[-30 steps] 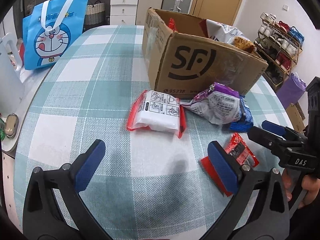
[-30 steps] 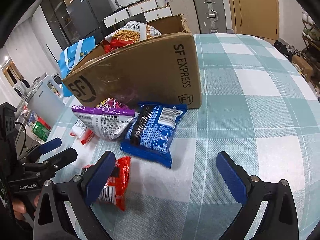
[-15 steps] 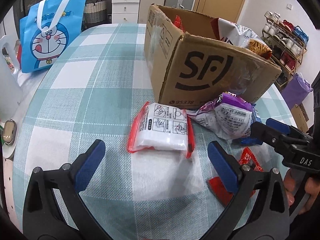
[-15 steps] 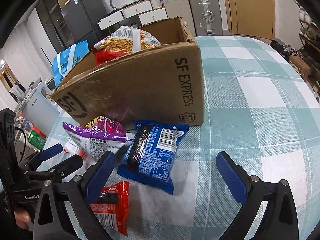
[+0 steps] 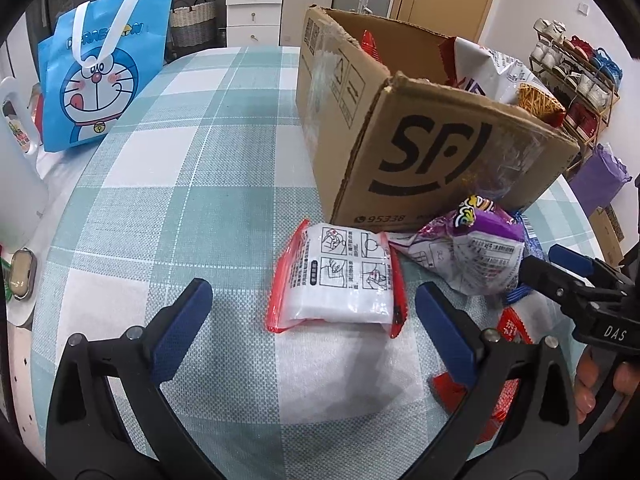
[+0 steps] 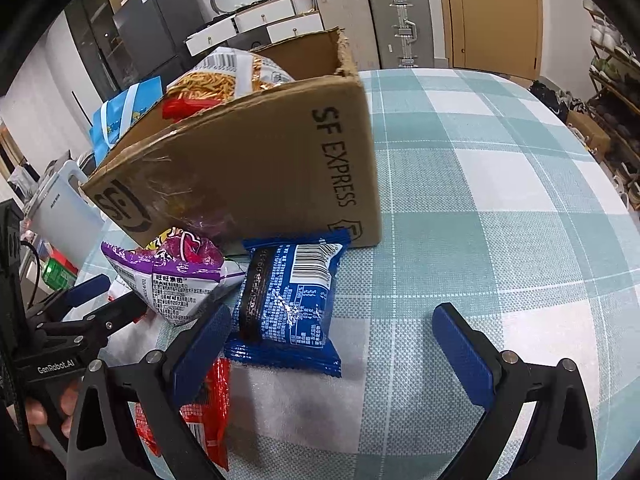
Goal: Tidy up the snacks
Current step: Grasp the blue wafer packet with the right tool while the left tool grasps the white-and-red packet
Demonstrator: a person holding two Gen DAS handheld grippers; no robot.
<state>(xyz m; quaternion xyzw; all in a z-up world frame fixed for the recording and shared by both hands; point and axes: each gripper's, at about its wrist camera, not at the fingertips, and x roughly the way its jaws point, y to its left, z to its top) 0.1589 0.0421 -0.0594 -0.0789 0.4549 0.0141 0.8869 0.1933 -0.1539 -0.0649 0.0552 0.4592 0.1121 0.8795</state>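
Your right gripper's fingers (image 6: 204, 344) hide much of the red packet (image 6: 208, 412); the box (image 6: 256, 168) conceals its lower contents.

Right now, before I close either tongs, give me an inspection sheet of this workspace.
Surface: checked tablecloth, flat, no spills seen.
Job's things: cardboard box already holds snack bags; outside it lie the white-and-red pack, purple bag, blue pack and small red packet.
Clutter: blue cartoon bag at the far table edge.
Grippers: left tongs open before the white-and-red pack; right tongs open at the blue pack.
Cables: thin black one beside the left tool.
Surroundings: drawers, suitcases, door, shoe rack.
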